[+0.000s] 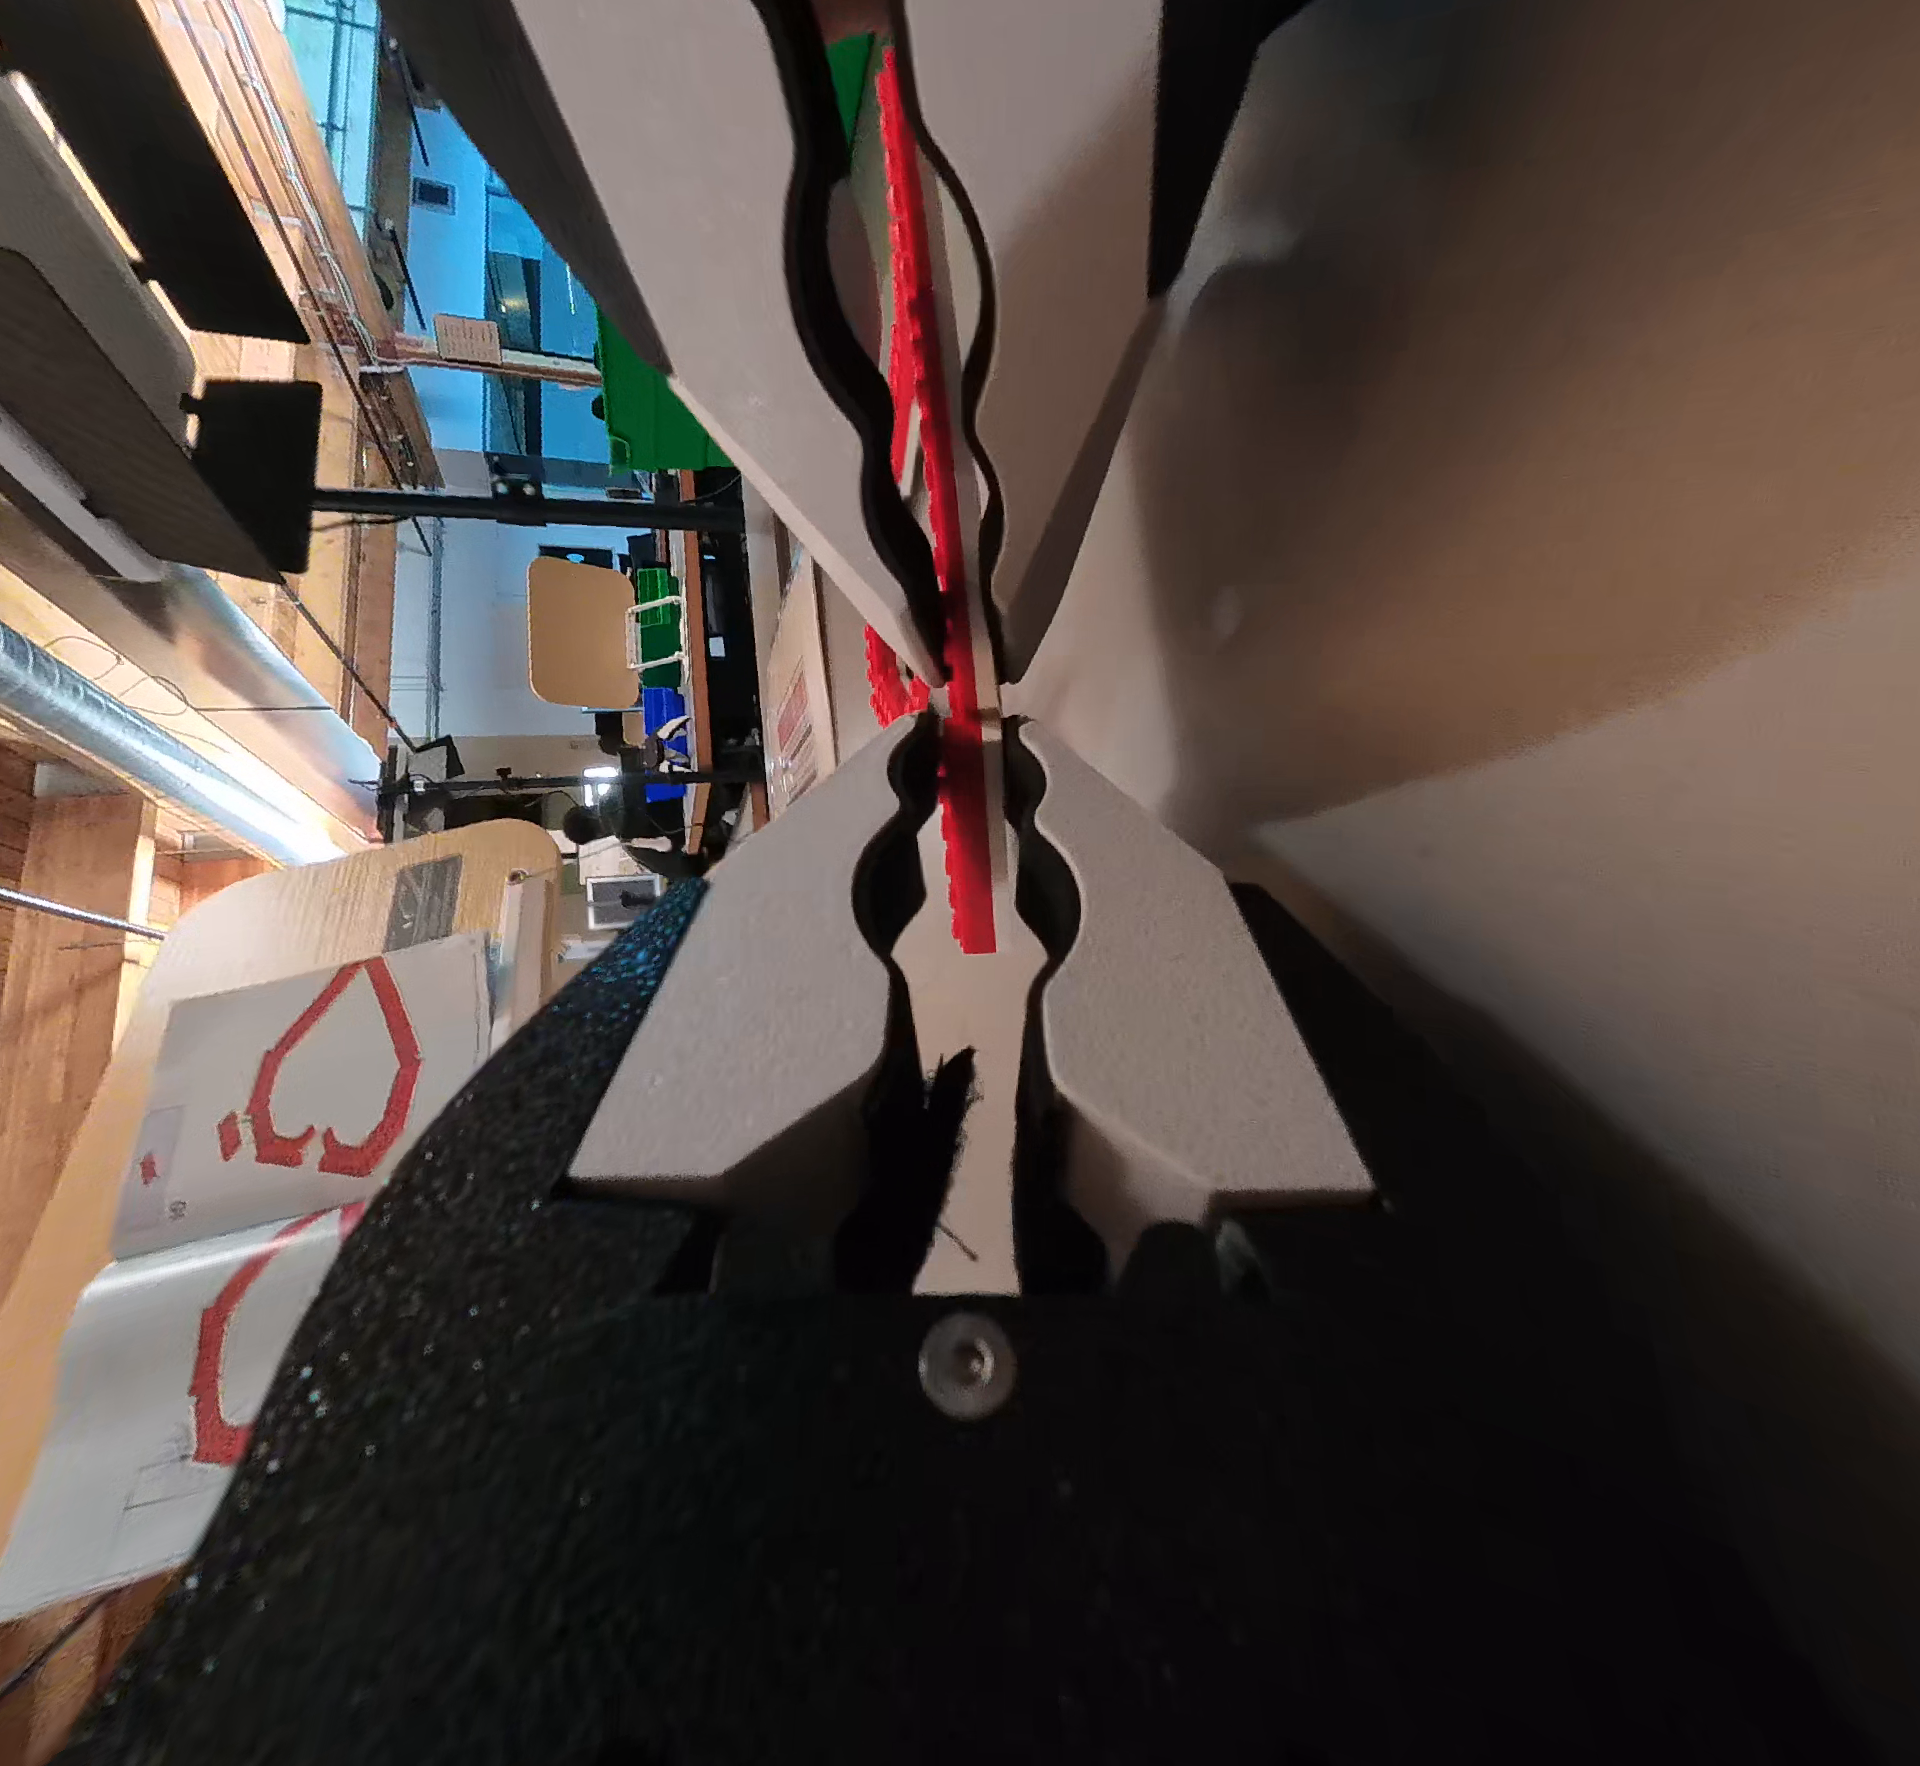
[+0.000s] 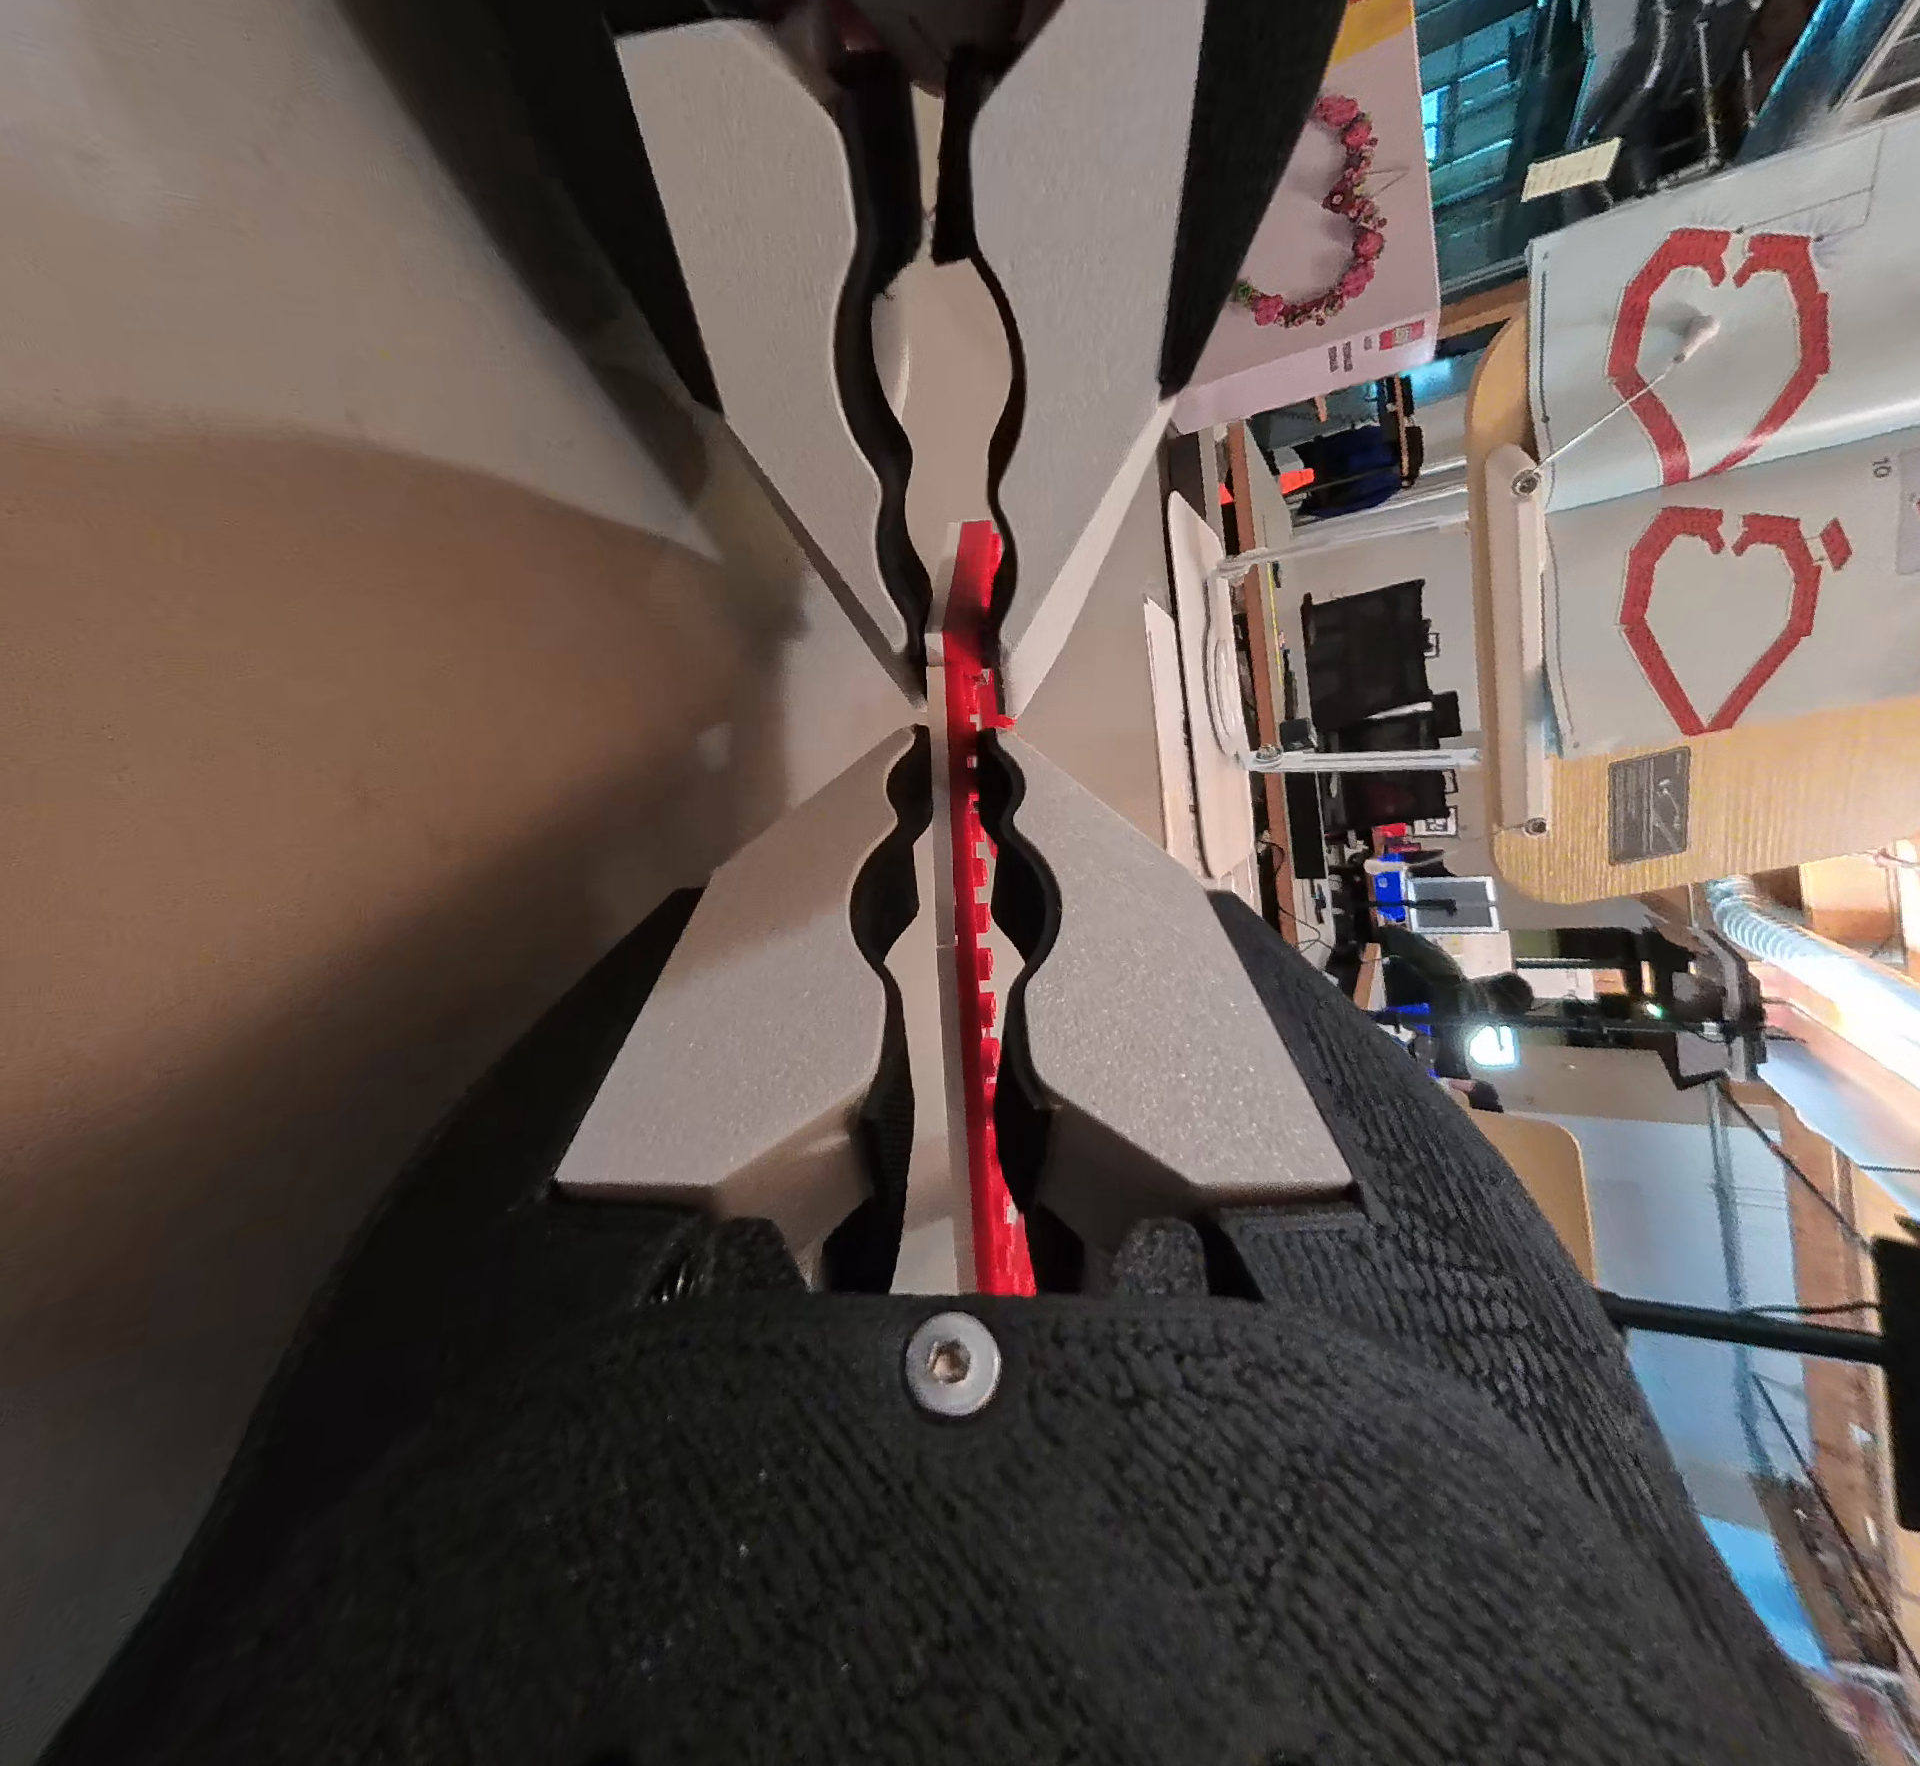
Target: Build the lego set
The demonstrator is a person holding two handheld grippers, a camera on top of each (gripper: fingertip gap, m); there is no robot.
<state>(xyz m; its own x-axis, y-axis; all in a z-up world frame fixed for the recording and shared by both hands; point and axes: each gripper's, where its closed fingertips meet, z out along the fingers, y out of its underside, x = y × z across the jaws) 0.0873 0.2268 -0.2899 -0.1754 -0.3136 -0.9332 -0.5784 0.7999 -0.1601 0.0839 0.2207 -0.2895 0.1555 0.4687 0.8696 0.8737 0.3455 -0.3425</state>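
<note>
A long red Lego strip (image 1: 966, 864) with studs runs edge-on between both grippers, with a white strip (image 1: 971, 1093) against its flat side. My left gripper (image 1: 971, 729) is shut on one end of it. My right gripper (image 2: 966, 729) is shut on the other end of the red strip (image 2: 977, 989). The two grippers meet tip to tip. The right gripper shows at the top of the left wrist view (image 1: 971, 667), and the left gripper at the top of the right wrist view (image 2: 966, 667). A small cluster of red pieces (image 1: 888, 677) sticks out beside the tips.
The pale table (image 1: 1558, 989) lies close along one side of both grippers and also shows in the right wrist view (image 2: 312, 677). An open instruction booklet (image 2: 1714, 469) with red heart outlines stands on a wooden holder. A Lego box (image 2: 1320, 210) and green bins (image 1: 644, 407) stand farther off. Less than 4 cm separates the two grippers' tips.
</note>
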